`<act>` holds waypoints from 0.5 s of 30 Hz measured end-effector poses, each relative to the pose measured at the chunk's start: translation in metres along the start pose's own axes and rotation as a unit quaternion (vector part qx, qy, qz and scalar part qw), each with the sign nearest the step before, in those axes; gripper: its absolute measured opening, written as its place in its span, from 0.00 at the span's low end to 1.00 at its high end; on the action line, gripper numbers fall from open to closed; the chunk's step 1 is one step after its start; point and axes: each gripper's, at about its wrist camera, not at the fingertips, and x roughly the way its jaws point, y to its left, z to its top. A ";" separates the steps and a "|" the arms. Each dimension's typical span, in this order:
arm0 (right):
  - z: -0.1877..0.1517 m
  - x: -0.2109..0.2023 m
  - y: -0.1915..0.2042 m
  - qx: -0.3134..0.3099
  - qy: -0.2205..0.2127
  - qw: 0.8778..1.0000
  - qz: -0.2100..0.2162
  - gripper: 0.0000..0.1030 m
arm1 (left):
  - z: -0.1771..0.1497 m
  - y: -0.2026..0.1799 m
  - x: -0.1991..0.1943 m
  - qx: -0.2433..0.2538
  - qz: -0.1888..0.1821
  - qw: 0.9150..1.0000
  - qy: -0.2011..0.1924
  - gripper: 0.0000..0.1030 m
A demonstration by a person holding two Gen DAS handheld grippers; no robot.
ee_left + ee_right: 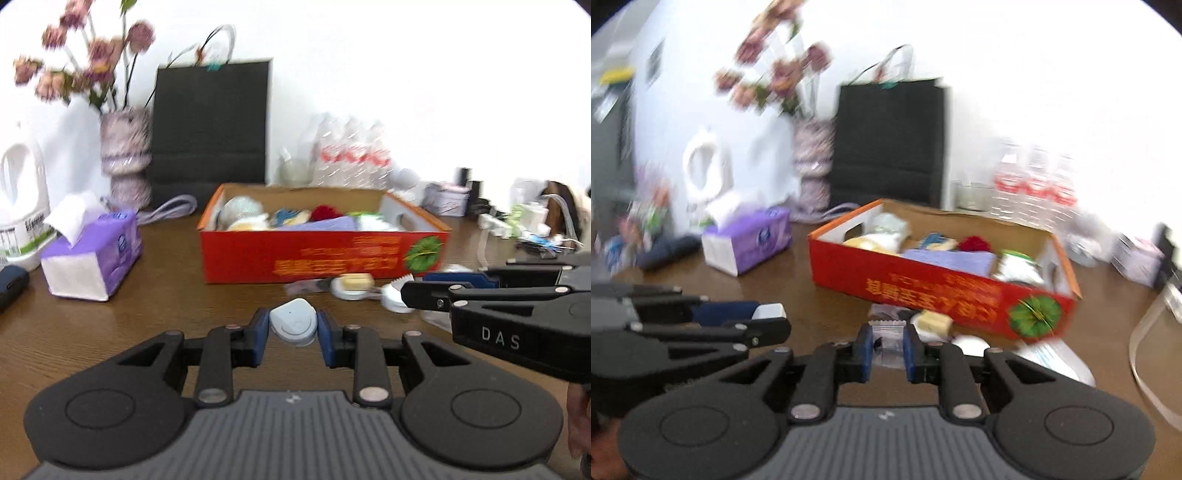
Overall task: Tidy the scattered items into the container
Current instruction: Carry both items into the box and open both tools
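Note:
A red cardboard box holding several items stands on the brown table; it also shows in the right wrist view. My left gripper is shut on a pale blue rounded case, in front of the box. My right gripper is shut on a clear plastic sachet; it also shows from the side in the left wrist view. Loose items lie before the box: a yellow-topped white piece, also in the right wrist view, a dark wrapper and a white round lid.
A purple tissue pack lies left of the box. A flower vase, a black paper bag and a white jug stand behind. Water bottles and clutter with cables are at the back right.

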 end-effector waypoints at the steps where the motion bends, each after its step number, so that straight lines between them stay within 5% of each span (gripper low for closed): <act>1: -0.007 -0.012 -0.002 0.013 -0.009 1.000 -0.009 0.15 | -0.004 -0.006 -0.009 0.002 -0.005 1.000 -0.006 0.28; 8: -0.064 -0.092 -0.002 0.046 -0.112 0.992 -0.028 0.15 | -0.035 -0.033 -0.069 0.015 0.010 0.998 -0.066 0.28; 15: -0.079 -0.133 0.015 0.025 -0.152 0.988 -0.027 0.16 | -0.052 -0.035 -0.115 0.005 0.025 0.995 -0.096 0.28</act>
